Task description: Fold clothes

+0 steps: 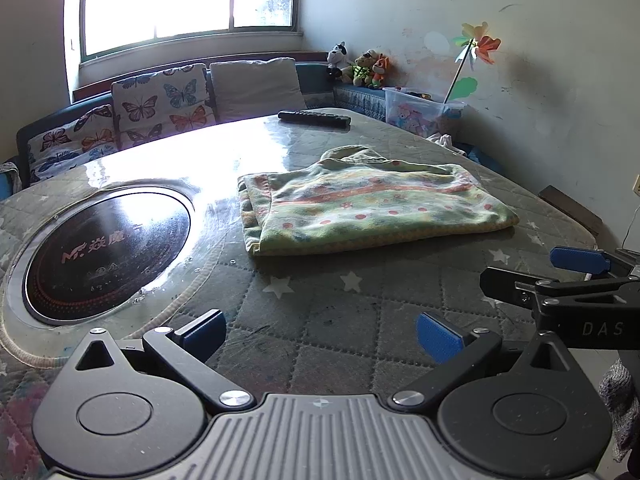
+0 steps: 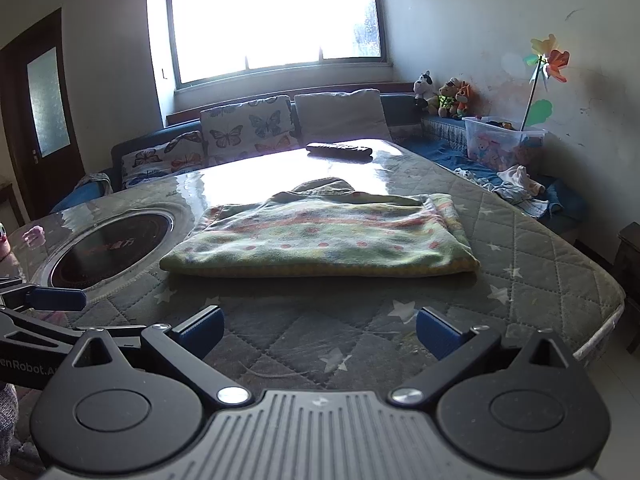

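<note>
Clothes are represented on the desk (image 1: 360,300) by one garment (image 1: 372,208) only — a green and yellow piece with red dots and an orange band. It lies near the middle of the quilted cover, just right of the round inset cooktop (image 1: 104,256) and well short of the remote (image 1: 314,119) at the far edge. The garment is seen already doubled into a compact rectangle: layered edges are stacked along its left side and its near edge is a rounded fold. At the back a collar or hood part sticks up and is not tucked flat, so the fold is judged largely done but not quite tidy.

The left gripper (image 1: 320,334) is held above the near part of the desk with its fingers spread wide and nothing between them. The right gripper (image 2: 320,332) is held likewise, spread and empty, beside the left one. Neither is touching the cloth; both are kept near the desk's front edge, apart from the garment.

What is left is judged to be little: perhaps a flattening of the raised back part, or one more fold if a smaller packet is wanted. More crumpled cloth (image 2: 516,184) is seen on the sofa (image 2: 440,148) beside the toy box (image 2: 500,142) — whether it belongs to the task cannot be told.
</note>
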`<state>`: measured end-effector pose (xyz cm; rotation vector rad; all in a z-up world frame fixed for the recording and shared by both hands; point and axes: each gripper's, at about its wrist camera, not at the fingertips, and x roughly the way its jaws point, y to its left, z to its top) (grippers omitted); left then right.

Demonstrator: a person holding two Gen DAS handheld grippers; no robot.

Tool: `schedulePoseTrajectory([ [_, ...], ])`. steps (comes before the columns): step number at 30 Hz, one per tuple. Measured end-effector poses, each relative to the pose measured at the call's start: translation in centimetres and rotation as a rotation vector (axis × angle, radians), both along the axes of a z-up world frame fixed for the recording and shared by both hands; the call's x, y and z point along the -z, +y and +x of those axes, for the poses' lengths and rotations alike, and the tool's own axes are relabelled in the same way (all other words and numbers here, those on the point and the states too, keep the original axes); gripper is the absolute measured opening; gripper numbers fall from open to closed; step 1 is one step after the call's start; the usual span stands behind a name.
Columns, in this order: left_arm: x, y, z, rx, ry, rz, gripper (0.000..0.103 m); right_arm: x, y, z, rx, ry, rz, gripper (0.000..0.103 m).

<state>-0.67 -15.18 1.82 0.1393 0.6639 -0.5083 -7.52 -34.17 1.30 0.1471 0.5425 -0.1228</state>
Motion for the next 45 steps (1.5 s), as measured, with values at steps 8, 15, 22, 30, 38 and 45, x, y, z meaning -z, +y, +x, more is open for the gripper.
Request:
schedulePoseTrajectory([
  [8,-0.1,0.0,0.0,-0.003,-0.001,-0.002,0.103,0.0,0.1,-0.1,-0.002,0.002,0.001,0.103],
  [15,0.0,0.1,0.2,-0.002,0.002,-0.002,0.103,0.2,0.1,0.2,-0.004,0.009,0.003,0.103],
  [22,0.2,-0.1,0.6,0.001,0.009,0.002,0.103,0.6,0.1,0.7,-0.004,0.023,0.005,0.103],
  [30,0.5,-0.2,1.4,0.006,0.018,0.01,0.103,0.9,-0.1,1.5,-0.004,0.039,0.01,0.103],
  [38,0.5,-0.4,2.3,0.013,0.026,0.012,0.103,1.0,-0.1,2.4,-0.004,0.052,0.013,0.103],
  [45,0.6,-0.6,3.1,0.019,0.032,0.015,0.103,1.1,-0.2,3.2,0.003,0.061,0.016,0.103],
])
